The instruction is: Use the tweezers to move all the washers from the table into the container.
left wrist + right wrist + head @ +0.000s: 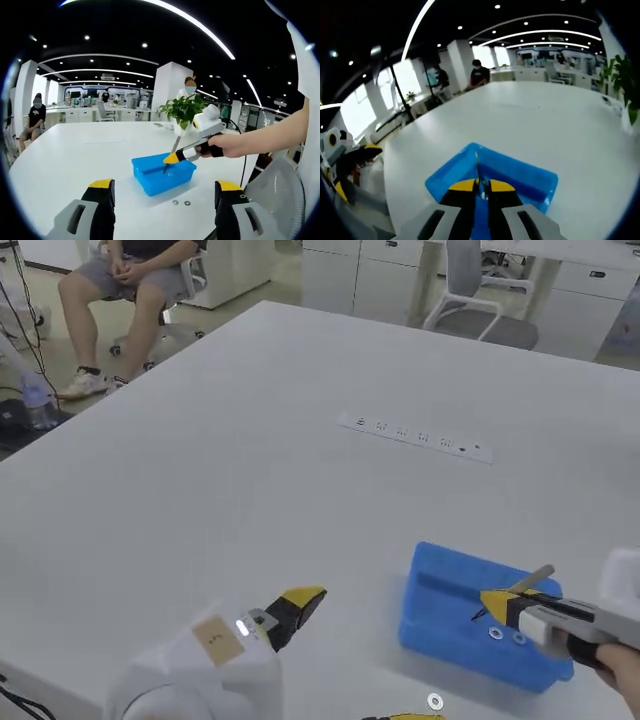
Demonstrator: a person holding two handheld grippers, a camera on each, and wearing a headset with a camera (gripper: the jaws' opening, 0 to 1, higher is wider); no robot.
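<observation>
Now the right gripper is clamped on the tweezers above the blue container. Ahead of the wide-apart left gripper, two washers lie on the table, with a power strip farther beyond.

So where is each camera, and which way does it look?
Head view: on the person's head, looking down at the table and blue container; left gripper, right gripper, a hand show.
Left gripper view: on the left gripper, facing the container between open jaws; the person's arm shows.
Right gripper view: on the right gripper, looking along the tweezers into the container.
All three share the container.
</observation>
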